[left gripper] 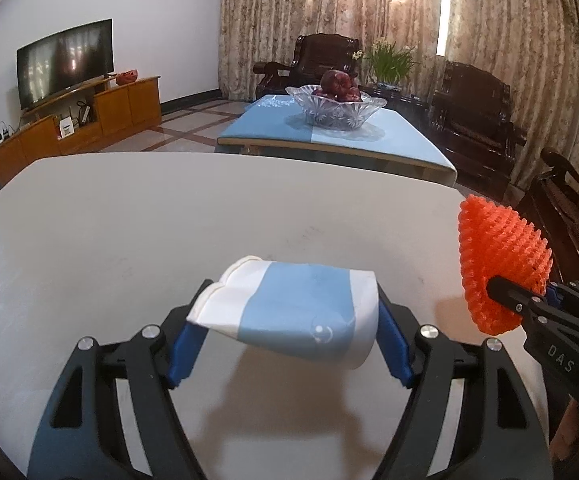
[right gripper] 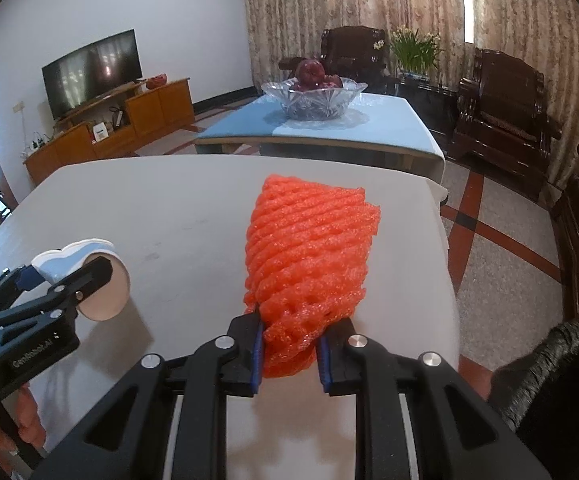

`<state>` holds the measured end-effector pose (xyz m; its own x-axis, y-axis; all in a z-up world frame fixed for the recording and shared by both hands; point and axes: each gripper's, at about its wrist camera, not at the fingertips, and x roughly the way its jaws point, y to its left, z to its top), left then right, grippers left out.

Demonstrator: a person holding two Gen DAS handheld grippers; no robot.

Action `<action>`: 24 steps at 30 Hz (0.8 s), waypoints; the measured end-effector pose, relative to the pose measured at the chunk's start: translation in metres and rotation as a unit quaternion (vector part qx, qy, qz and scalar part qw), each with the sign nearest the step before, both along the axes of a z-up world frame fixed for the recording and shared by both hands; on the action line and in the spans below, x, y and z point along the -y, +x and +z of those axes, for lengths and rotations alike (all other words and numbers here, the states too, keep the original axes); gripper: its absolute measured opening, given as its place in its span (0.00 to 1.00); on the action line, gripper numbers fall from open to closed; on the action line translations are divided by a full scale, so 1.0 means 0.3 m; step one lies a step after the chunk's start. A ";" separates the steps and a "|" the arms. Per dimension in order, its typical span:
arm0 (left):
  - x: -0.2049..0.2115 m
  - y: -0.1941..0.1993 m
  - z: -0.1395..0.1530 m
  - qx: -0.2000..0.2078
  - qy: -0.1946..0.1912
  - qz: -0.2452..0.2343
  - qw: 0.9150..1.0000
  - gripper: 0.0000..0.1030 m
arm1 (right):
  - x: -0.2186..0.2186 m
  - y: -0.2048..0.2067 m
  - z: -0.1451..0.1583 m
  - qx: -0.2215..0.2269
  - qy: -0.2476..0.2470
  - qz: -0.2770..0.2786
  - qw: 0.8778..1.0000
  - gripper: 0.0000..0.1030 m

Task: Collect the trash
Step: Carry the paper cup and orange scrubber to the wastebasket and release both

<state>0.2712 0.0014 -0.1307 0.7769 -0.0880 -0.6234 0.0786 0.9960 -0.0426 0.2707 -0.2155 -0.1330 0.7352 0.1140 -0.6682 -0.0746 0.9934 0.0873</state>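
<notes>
My left gripper (left gripper: 289,320) is shut on a crushed blue and white paper cup (left gripper: 289,312) and holds it sideways above the white table (left gripper: 129,220). My right gripper (right gripper: 289,344) is shut on an orange foam fruit net (right gripper: 309,248), which stands up from its jaws above the table (right gripper: 169,208). The net also shows at the right of the left wrist view (left gripper: 497,264), held by the right gripper (left gripper: 521,300). The cup (right gripper: 85,276) and left gripper (right gripper: 61,280) show at the left of the right wrist view.
Beyond the white table stands a low table with a blue cloth (left gripper: 273,124) and a glass bowl of apples (left gripper: 339,106). A TV (left gripper: 65,62) on a wooden cabinet is at the left. Dark wooden armchairs (right gripper: 505,96) line the right. The table's right edge (right gripper: 445,248) drops to the floor.
</notes>
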 end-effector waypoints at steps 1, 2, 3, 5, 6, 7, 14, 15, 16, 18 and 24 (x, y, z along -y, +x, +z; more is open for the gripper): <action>0.005 -0.018 0.009 0.001 0.004 -0.002 1.000 0.70 | 0.002 -0.018 0.008 0.002 0.000 0.002 1.000 0.20; 0.006 -0.028 0.016 0.001 0.004 -0.003 1.000 0.70 | 0.001 -0.032 0.013 0.002 -0.001 0.003 1.000 0.20; 0.007 -0.044 0.024 0.001 0.004 -0.004 1.000 0.70 | 0.003 -0.051 0.020 0.003 0.000 0.004 1.000 0.20; 0.010 -0.074 0.041 0.003 0.003 -0.004 1.000 0.70 | 0.005 -0.086 0.036 0.006 0.000 0.006 1.000 0.20; 0.014 -0.087 0.048 0.006 0.005 -0.004 1.000 0.70 | 0.008 -0.103 0.044 0.007 -0.001 0.007 1.000 0.20; 0.021 -0.107 0.058 0.008 0.007 -0.006 1.000 0.70 | 0.009 -0.118 0.049 0.008 -0.001 0.007 1.000 0.20; 0.071 -0.229 0.097 0.020 0.007 -0.013 1.000 0.70 | 0.038 -0.246 0.105 0.018 -0.007 0.000 1.000 0.20; 0.079 -0.244 0.101 0.021 0.006 -0.016 1.000 0.70 | 0.046 -0.263 0.111 0.019 -0.008 -0.002 1.000 0.20; 0.090 -0.263 0.104 0.021 0.002 -0.019 1.000 0.70 | 0.054 -0.280 0.117 0.020 -0.008 -0.005 1.000 0.20; 0.107 -0.290 0.110 0.023 -0.002 -0.024 0.999 0.70 | 0.068 -0.305 0.127 0.021 -0.010 -0.012 1.000 0.20; 0.169 -0.360 0.124 0.033 -0.007 -0.039 0.999 0.70 | 0.119 -0.383 0.154 0.030 -0.015 -0.031 0.999 0.20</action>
<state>0.1632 -0.0493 -0.0935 0.8069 -0.1583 -0.5691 0.1591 0.9861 -0.0488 0.1557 -0.2513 -0.0867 0.7790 0.0473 -0.6252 -0.0172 0.9984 0.0541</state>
